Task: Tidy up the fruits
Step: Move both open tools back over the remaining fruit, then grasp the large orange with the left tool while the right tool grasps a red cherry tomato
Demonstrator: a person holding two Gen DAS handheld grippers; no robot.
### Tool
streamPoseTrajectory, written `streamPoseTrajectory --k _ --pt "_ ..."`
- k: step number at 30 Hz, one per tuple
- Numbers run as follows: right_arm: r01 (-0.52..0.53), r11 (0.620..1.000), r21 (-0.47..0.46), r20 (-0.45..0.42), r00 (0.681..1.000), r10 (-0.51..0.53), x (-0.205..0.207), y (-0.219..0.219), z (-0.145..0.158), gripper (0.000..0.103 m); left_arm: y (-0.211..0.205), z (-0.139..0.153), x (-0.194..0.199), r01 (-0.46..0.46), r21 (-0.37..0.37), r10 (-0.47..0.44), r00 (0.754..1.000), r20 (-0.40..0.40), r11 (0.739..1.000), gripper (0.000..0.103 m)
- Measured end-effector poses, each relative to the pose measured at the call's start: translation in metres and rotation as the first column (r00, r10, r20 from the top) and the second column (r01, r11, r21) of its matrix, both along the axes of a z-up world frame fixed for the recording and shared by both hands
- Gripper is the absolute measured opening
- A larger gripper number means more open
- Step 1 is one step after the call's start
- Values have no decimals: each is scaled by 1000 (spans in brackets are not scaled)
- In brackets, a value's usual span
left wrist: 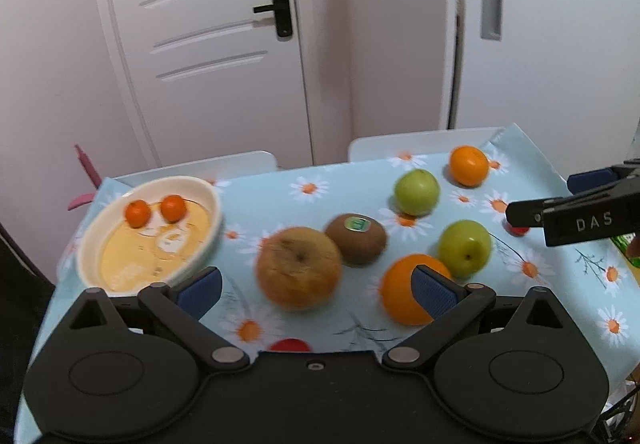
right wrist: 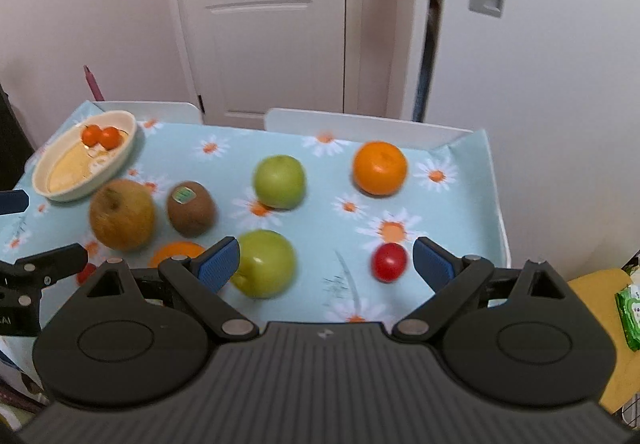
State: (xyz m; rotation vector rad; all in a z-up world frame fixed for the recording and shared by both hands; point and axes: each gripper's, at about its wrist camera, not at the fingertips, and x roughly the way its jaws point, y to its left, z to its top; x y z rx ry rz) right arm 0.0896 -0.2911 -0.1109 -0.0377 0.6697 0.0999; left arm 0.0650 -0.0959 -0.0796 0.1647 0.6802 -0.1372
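Note:
A white oval bowl (left wrist: 92, 232) (right wrist: 120, 160) at the table's far left holds two small orange fruits (left wrist: 138, 213) (left wrist: 173, 207). On the floral cloth lie a brown pear (left wrist: 298, 274) (right wrist: 122, 214), a kiwi (left wrist: 356, 240) (right wrist: 191, 209), two green apples (left wrist: 417, 191) (left wrist: 464, 248) (right wrist: 279, 181) (right wrist: 264, 263), two oranges (left wrist: 469, 165) (left wrist: 400, 296) (right wrist: 379, 168) and a red cherry tomato (right wrist: 389, 262). My left gripper (left wrist: 316, 290) is open above the pear's near side. My right gripper (right wrist: 326, 266) is open, empty, between the near green apple and the tomato.
Two white chair backs (left wrist: 420, 144) (right wrist: 360, 124) stand behind the table, with a white door (left wrist: 208, 44) beyond. A second red tomato (left wrist: 289, 345) peeks out by the left gripper's body. A yellow surface with a green packet (right wrist: 630, 308) sits right of the table.

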Motion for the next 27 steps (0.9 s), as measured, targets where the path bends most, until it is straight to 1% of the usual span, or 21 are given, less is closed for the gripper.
streamPoseTrajectory --k 6,11,13,15,17,19,22,25,26,27 --pt "2 1000 -1 -10 1000 -2 9 -28 -22 103 -34 -26 7 43 21 -43 999 -7 999 102" --pt "0 1000 -4 -16 1000 0 17 -42 -39 103 -51 -45 16 70 27 -69 997 -22 997 102" --pt "2 1000 -5 -17 1000 -2 20 -45 -44 103 -54 -51 19 77 28 -76 997 -31 997 100" --pt "5 1000 -10 -19 1000 -5 23 -48 -50 103 -56 -57 25 80 21 -79 996 -50 997 92" --pt "5 1000 -11 -21 1000 -6 26 -50 -56 103 -56 -62 30 74 -2 -74 995 -69 997 90" --pt "8 1000 -6 -24 1000 -8 28 -51 -60 103 -56 -66 33 73 -7 -73 995 -73 997 90" --pt "9 1000 4 -28 1000 -9 30 -52 -64 103 -59 -70 38 80 -11 -81 993 -80 997 84" --pt "1 1000 5 -32 999 -1 32 -51 -65 99 -61 -72 41 93 -37 -96 990 -99 995 70" --pt "-3 1000 3 -32 999 3 32 -51 -66 97 -62 -73 41 99 -45 -103 989 -102 994 67" --pt "-6 1000 1 -33 999 6 33 -51 -66 96 -64 -72 40 99 -39 -102 990 -100 994 67"
